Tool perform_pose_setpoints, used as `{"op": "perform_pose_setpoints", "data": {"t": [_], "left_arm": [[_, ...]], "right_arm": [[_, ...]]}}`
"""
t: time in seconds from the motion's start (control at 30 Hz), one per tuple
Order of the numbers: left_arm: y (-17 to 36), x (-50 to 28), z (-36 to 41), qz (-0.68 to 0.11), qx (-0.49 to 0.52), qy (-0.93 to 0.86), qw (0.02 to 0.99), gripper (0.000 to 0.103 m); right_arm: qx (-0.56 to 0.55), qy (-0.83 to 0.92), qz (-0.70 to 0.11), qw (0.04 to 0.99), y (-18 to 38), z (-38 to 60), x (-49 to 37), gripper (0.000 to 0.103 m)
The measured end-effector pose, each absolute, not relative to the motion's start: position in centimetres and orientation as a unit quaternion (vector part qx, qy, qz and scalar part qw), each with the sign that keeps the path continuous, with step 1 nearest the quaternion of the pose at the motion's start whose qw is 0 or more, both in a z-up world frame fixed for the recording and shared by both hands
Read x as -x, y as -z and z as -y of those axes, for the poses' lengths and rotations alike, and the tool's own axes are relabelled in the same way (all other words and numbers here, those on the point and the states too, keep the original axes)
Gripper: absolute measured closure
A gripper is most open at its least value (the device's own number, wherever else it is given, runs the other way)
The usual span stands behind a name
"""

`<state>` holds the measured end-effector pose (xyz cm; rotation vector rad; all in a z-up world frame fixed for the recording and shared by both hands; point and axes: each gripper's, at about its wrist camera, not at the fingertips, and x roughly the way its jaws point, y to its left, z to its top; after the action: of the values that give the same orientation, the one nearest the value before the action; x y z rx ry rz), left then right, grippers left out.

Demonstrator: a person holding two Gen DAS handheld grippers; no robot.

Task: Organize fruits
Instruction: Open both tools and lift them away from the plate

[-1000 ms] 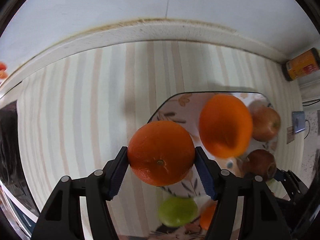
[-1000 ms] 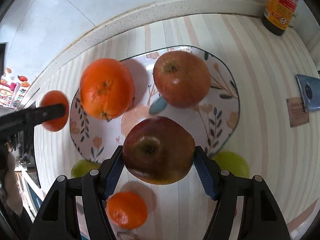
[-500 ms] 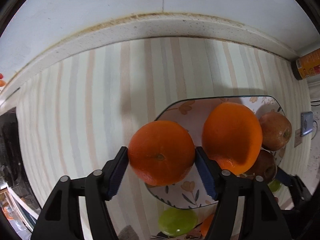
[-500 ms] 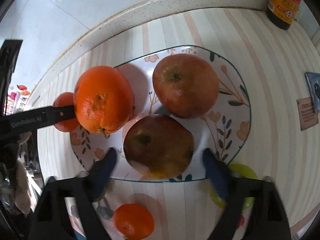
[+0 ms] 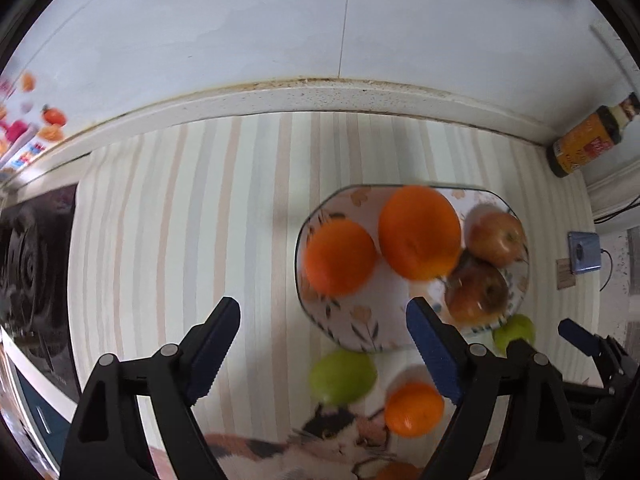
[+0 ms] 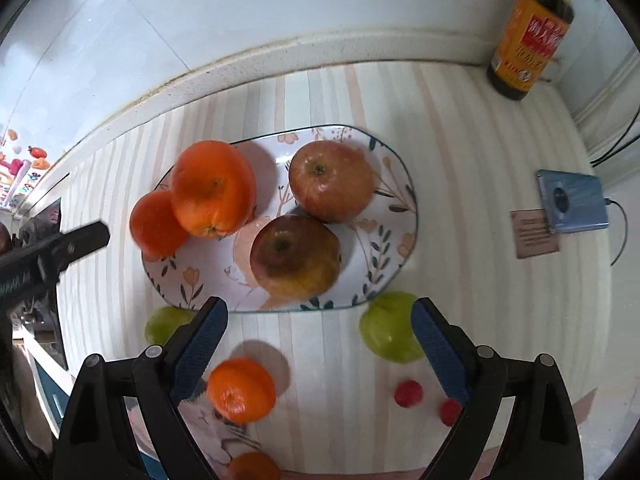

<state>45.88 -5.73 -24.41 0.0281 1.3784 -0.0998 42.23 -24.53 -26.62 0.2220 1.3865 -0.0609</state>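
Step in hand: release just made. Both fruits I carried now sit on the plate, and I judge this the pull-away after a double drop.

Left claw: released, nothing between the pads. Its jaws have just been opening; the small orange lies ahead of it and a little to the right, on the plate's near-left part, touching the big orange.

Right claw: released as well, jaws wide, nothing between them. Its jaws have just been opening; the dark apple rests straight ahead of its tips, on the plate, touching the red apple beyond it.

Still off the plate: a green fruit just inside my right claw's right finger, at the plate's near rim; a second green fruit partly hidden behind its left finger; a mandarin close under the left finger; two small red fruits near the right finger.

Next move calls for: dropping onto the loose pieces nearest me, jaws kept wide, one claw per fruit. I would aim the right claw at the green fruit by its right finger.

Watch: the plate is filling, so free room looks to be at its near edge.
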Motion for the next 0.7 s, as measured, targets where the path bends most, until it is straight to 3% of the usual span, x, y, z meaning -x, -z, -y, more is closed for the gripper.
{"op": "perform_pose_setpoints", "data": {"t": [0.7], "left_arm": [[15.6,-33.2,5.2,-0.569,0.019,0.051,0.820,0.018]], "right_arm": [[-0.061,0.005,-0.572,0.818,16.1,24.1,-32.5,0.008]]}}
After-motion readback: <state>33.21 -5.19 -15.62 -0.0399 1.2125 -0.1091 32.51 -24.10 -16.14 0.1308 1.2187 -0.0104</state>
